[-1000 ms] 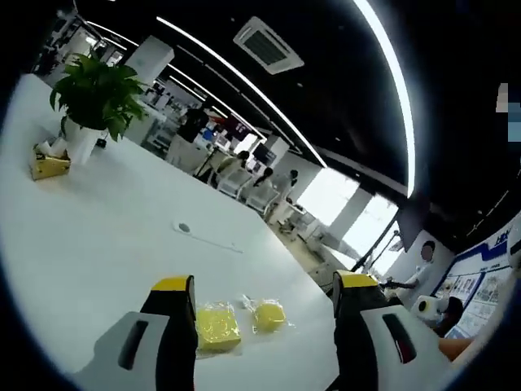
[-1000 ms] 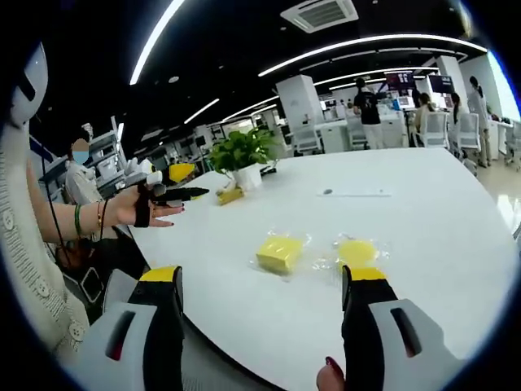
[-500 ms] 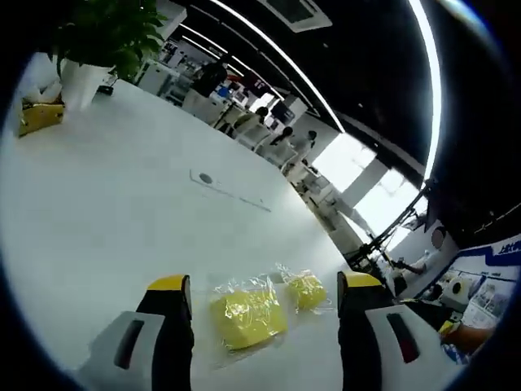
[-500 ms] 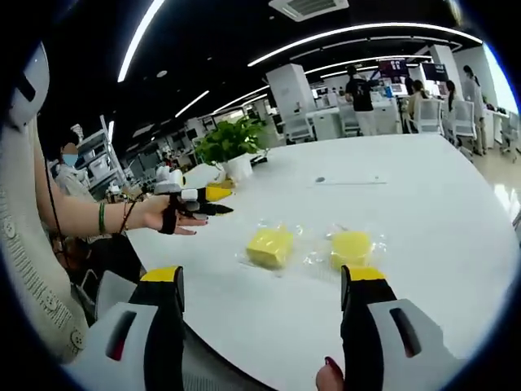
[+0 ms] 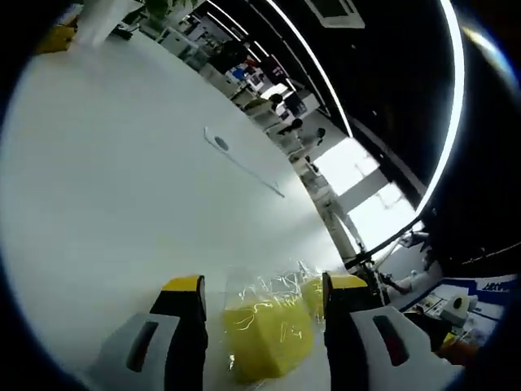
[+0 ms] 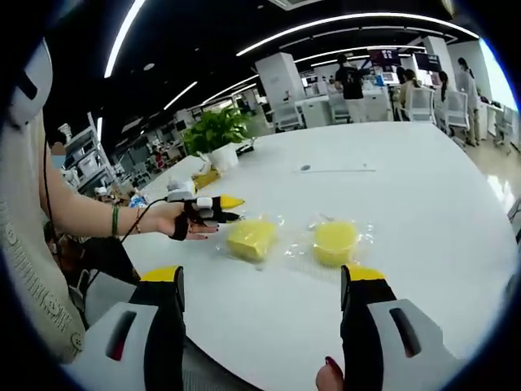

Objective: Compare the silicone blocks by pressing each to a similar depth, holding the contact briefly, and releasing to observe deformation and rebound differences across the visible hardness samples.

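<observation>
The left gripper (image 5: pixel 260 285) has two black jaws with yellow tips, each rising from a pale grey housing with a dark slot. The right gripper (image 6: pixel 263 277) is built the same way. The person's left hand (image 6: pixel 181 221) wears a black strap; green and dark bracelets (image 6: pixel 116 221) circle the wrist. A cream knitted sleeve (image 6: pixel 24 252) is edged by a thin black cable.
</observation>
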The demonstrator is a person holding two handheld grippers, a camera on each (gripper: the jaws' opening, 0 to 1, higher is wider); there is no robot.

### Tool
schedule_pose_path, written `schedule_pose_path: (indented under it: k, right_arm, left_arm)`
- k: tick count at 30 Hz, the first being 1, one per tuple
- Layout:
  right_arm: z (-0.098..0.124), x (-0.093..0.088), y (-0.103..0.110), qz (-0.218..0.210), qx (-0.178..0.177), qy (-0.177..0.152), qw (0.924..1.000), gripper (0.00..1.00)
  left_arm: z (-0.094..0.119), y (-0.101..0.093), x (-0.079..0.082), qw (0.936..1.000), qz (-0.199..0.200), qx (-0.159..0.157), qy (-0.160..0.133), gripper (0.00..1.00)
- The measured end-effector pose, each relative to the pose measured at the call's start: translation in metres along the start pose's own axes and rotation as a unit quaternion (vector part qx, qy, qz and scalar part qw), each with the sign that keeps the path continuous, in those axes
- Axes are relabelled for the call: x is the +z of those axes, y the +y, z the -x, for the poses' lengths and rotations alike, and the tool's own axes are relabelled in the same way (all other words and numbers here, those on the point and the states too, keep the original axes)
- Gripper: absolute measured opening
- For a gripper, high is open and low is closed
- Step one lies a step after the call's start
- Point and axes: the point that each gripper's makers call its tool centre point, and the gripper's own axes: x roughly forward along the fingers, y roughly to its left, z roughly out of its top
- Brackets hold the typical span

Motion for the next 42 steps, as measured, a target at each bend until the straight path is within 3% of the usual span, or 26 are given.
schedule_pose_path:
  k: [2, 4, 10, 19, 21, 22, 24, 28, 32, 42]
  right_arm:
    - [-0.003, -0.002, -0.002, -0.001, -0.001, 0.005, 1.0000, 0.73]
    - [-0.006, -0.002, -0.002, -0.003, 0.000, 0.007, 1.0000, 0.73]
    - [-0.012, -0.006, -0.003, -0.007, 0.003, 0.015, 0.9999, 0.73]
    - [-0.014, -0.012, -0.007, -0.009, -0.002, 0.024, 0.9997, 0.72]
    - [-0.014, -0.013, -0.007, -0.009, -0.003, 0.025, 0.9996, 0.72]
    - [-0.014, -0.013, -0.008, -0.008, -0.003, 0.026, 0.9996, 0.72]
    - [-0.015, -0.013, -0.008, -0.008, -0.003, 0.026, 0.9996, 0.72]
    - [-0.017, -0.014, -0.007, -0.003, -0.002, 0.031, 0.9995, 0.71]
    - [-0.018, -0.014, -0.007, -0.002, 0.000, 0.031, 0.9995, 0.71]
    - [-0.015, -0.008, -0.002, 0.004, 0.005, 0.019, 0.9998, 0.71]
  left_arm:
    - [-0.004, 0.000, 0.002, 0.9993, 0.029, -0.022, -0.007, 0.56]
    - [-0.007, 0.004, 0.000, 0.9989, 0.039, -0.025, -0.004, 0.55]
    - [-0.010, 0.014, -0.015, 0.9984, 0.041, -0.028, 0.025, 0.30]
    - [-0.013, 0.024, -0.016, 0.9943, 0.100, -0.034, 0.001, 0.12]
    - [-0.013, 0.021, -0.017, 0.9945, 0.097, -0.040, 0.002, 0.10]
    - [-0.013, 0.017, -0.017, 0.9961, 0.070, -0.054, 0.003, 0.06]
    - [-0.012, 0.016, -0.019, 0.9969, 0.056, -0.055, 0.007, 0.00]
    - [-0.011, 0.017, -0.018, 0.9966, 0.062, -0.054, 0.006, 0.00]
    - [-0.008, -0.003, -0.020, 0.9969, 0.042, -0.066, 0.006, 0.00]
    - [0.004, -0.031, 0.008, 0.9974, -0.030, -0.062, -0.019, 0.00]
